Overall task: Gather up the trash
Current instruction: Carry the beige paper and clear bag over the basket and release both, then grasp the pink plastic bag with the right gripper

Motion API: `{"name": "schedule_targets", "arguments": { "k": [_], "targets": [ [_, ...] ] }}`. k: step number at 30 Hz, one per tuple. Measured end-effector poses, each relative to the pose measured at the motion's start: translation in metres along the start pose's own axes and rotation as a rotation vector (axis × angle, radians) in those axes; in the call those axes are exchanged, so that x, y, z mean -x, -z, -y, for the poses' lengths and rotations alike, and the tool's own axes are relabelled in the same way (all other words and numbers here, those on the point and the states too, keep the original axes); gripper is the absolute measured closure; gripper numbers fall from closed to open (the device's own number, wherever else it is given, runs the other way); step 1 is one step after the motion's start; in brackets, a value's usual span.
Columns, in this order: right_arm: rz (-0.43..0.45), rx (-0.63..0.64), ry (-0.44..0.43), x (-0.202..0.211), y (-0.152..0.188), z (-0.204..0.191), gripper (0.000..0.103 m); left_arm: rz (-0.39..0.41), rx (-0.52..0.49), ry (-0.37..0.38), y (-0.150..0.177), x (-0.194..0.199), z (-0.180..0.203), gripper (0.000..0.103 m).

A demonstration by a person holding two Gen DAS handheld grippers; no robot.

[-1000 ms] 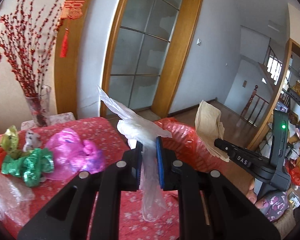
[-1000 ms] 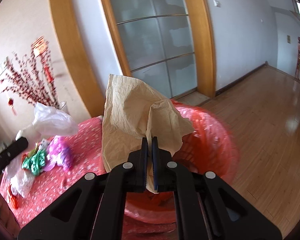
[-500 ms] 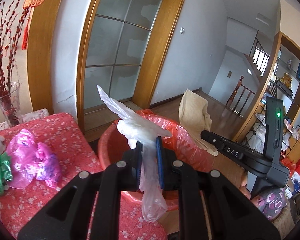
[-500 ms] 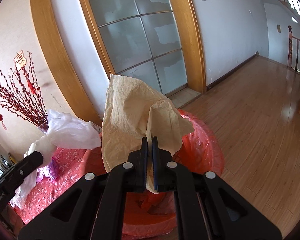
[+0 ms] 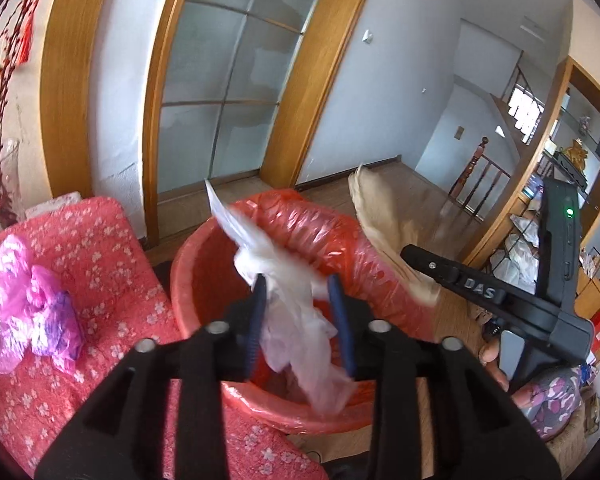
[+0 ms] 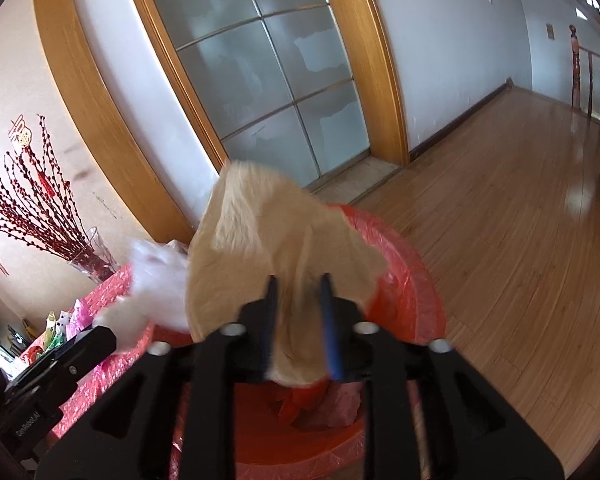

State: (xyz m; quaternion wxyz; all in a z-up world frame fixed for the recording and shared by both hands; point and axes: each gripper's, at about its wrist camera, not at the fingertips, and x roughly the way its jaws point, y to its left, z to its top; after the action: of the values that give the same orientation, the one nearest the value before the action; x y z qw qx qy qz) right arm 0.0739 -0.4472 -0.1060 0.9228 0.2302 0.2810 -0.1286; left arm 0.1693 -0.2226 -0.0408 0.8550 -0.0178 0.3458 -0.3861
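A red bin lined with a red plastic bag [image 5: 204, 264] stands on the floor beside the table; it also shows in the right wrist view [image 6: 412, 300]. My left gripper [image 5: 300, 312] is open above the bin, and a clear plastic bag [image 5: 296, 320] hangs blurred between its parted jaws. My right gripper [image 6: 300, 316] is open above the bin, with a tan paper napkin [image 6: 268, 240] loose between its jaws. The napkin [image 5: 380, 220] and the right gripper's body show at the right of the left wrist view.
A table with a red flowered cloth [image 5: 100, 248] is left of the bin, with a pink plastic bag [image 5: 24, 304] on it. A glass vase of red branches [image 6: 88, 256] stands at the wall. Wooden floor [image 6: 500, 220] spreads to the right.
Both grippers have opened over the red bin. The clear bag and the tan napkin, pinched before, now hang loose and blurred between the parted jaws. Both views have moved closer to the bin.
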Motion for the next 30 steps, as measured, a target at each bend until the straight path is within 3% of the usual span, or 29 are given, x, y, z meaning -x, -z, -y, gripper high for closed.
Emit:
{"name": "schedule_targets", "arguments": {
  "k": [6,12,17,27,30],
  "targets": [
    [-0.002,0.005,0.018,0.003,0.007,0.001,0.063,-0.018,0.035,-0.033,0.004,0.002,-0.013,0.06],
    [0.023,0.062,0.051,0.013,0.011,-0.01,0.061,0.026,0.038,-0.104,0.01,0.028,-0.029,0.053],
    [0.043,0.146,0.041,0.02,0.018,-0.034,0.061,0.06,0.049,-0.211,0.02,0.065,-0.05,0.052],
    [-0.004,0.281,-0.11,0.017,0.045,-0.113,0.061,0.168,0.139,-0.439,0.046,0.162,-0.117,0.047],
    [-0.025,0.313,-0.15,0.011,0.054,-0.138,0.061,0.19,0.144,-0.541,0.056,0.192,-0.138,0.045]
  ]
}}
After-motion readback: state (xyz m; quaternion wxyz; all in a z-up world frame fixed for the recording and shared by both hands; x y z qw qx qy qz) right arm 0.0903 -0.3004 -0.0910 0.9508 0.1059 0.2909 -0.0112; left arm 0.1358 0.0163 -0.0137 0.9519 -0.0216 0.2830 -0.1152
